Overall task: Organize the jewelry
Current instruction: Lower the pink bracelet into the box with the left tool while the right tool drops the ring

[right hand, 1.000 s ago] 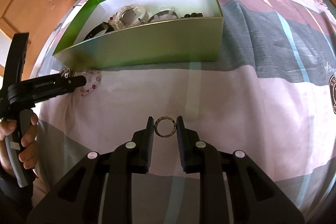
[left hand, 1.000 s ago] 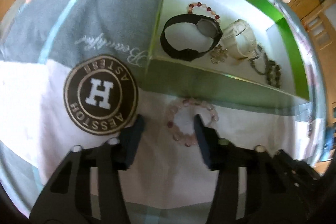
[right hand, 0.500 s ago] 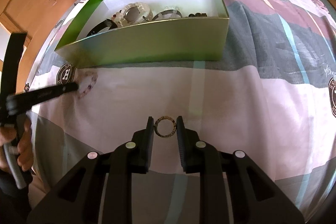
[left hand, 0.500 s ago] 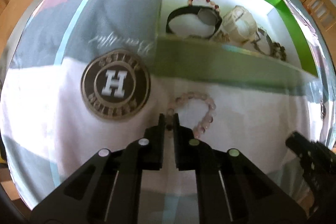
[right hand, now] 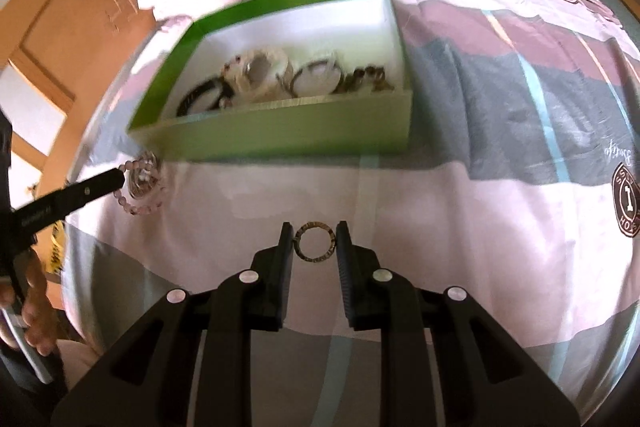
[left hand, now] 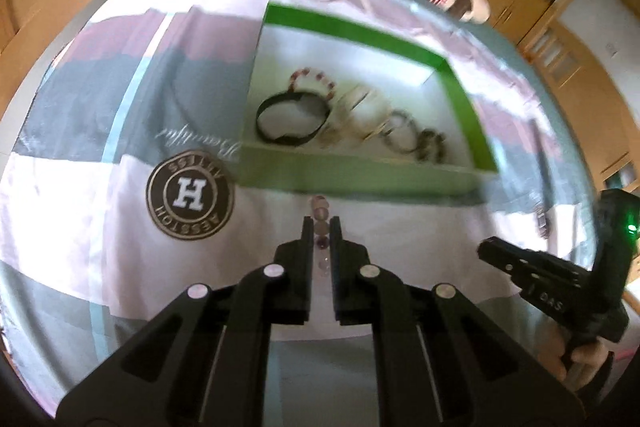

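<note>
The left gripper pinches the pink round-bead bracelet, which hangs just in front of the green cardboard box. The right gripper squeezes a small brown metal ring, farther back from the box.

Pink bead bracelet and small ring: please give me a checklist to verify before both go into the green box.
1. Left tool shut on pink bead bracelet: ok.
2. Bracelet lifted off the bedspread: cannot tell.
3. Right tool shut on ring: ok.
4. Green box open on top: ok.
5. Free white floor in the box for both pieces: ok, at the far side.
6. Tools apart from each other: ok.
</note>
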